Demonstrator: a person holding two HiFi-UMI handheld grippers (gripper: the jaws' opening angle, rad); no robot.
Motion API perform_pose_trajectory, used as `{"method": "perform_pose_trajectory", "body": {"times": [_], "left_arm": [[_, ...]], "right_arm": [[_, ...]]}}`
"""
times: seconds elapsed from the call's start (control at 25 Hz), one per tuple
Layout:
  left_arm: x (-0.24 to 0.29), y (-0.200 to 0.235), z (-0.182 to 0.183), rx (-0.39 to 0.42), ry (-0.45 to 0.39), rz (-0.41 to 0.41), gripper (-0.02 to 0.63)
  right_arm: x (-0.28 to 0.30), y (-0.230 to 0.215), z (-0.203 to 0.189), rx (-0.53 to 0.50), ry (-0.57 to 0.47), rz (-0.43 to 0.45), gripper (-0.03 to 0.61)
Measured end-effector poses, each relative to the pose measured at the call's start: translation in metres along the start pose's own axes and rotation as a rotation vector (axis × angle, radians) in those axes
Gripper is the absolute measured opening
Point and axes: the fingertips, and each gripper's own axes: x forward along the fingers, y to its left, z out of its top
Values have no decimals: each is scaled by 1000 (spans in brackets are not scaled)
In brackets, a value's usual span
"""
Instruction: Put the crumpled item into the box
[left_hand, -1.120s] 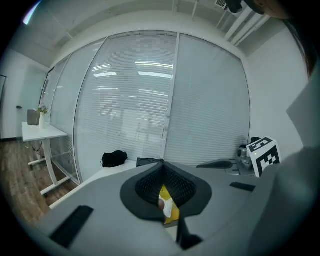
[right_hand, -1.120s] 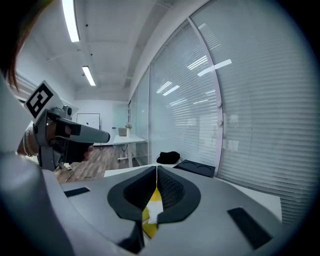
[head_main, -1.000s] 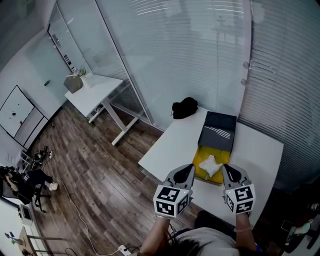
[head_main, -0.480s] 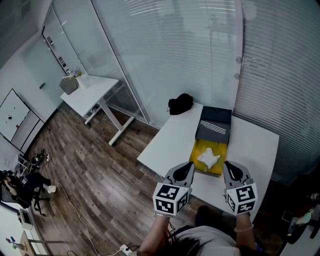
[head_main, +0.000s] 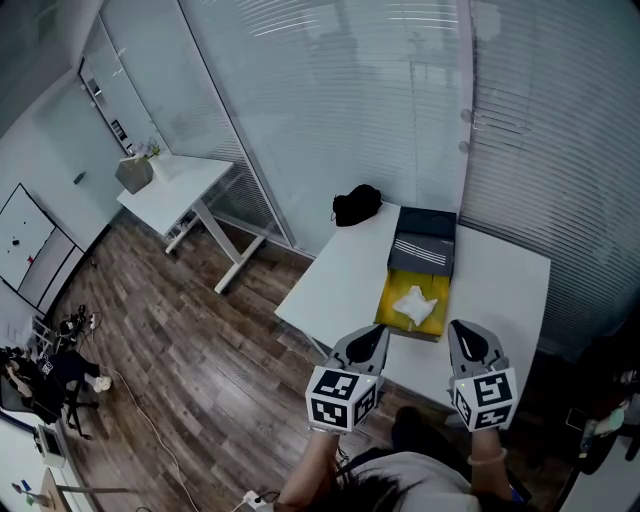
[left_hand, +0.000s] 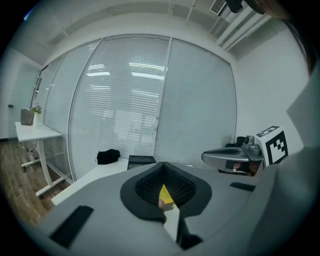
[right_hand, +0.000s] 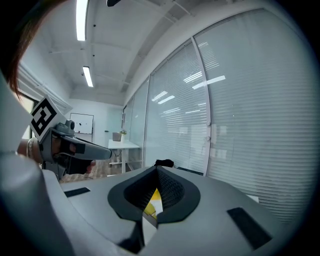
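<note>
Fingers of the left gripper (left_hand: 163, 167) pressed together, tip to tip, with nothing pinched between. Same for the right gripper (right_hand: 156, 171): fingers pressed together, nothing held. A bit of yellow peeking through the small gap lower down in both gripper views.

Both grippers side by side, close to the person's body, on the near side of the white table (head_main: 335, 285). Not touching anything.

Just ahead of them on the table, a box (head_main: 392, 300) with a yellow bottom. A dark lid (head_main: 425, 245) lying just past the yellow part, right up against it. Inside the yellow part, the crumpled item (head_main: 415, 305), white like paper, lying loose. Well apart from both grippers.

Past the box, at the far left corner of the table, a black lump (head_main: 356, 205), maybe cloth or a bag; hard to tell.

Behind the table, a glass wall (head_main: 330, 100) with blinds. Off to the left, brown wood floor (head_main: 170, 340) and another white desk (head_main: 180, 180) with a few small things on top.
</note>
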Motion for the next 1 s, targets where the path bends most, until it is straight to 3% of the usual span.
{"method": "perform_pose_trajectory", "body": {"times": [1.0], "left_arm": [[-31, -13, 1, 17, -14, -29, 15]], "right_arm": [[-33, 21, 8, -20, -12, -43, 25]]}}
